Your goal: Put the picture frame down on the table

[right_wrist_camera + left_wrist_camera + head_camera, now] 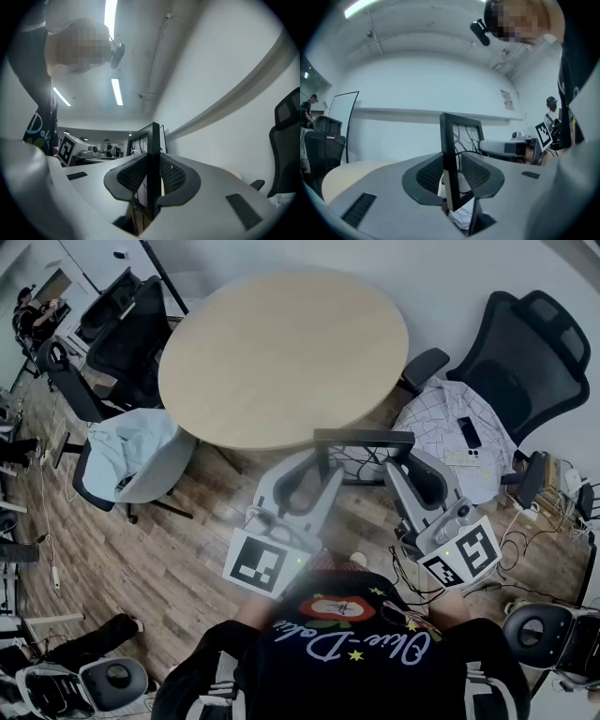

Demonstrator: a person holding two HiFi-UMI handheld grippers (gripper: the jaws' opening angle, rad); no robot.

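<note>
Frame [364,437] hangs upright over the floor, just short of the desk's [281,352] near rim, its long edge running crosswise. The left claw [317,465] is clamped on its left end and the right claw [412,465] on its right end, so both are equally near. The desk lies straight ahead. Chairs [525,362] flank the desk, outside the path as I judge it.

A round wooden bench [281,352] is ringed by black office chairs [520,362] on a wood-plank floor [169,559]; ceiling strip lights [116,91] are lit.
</note>
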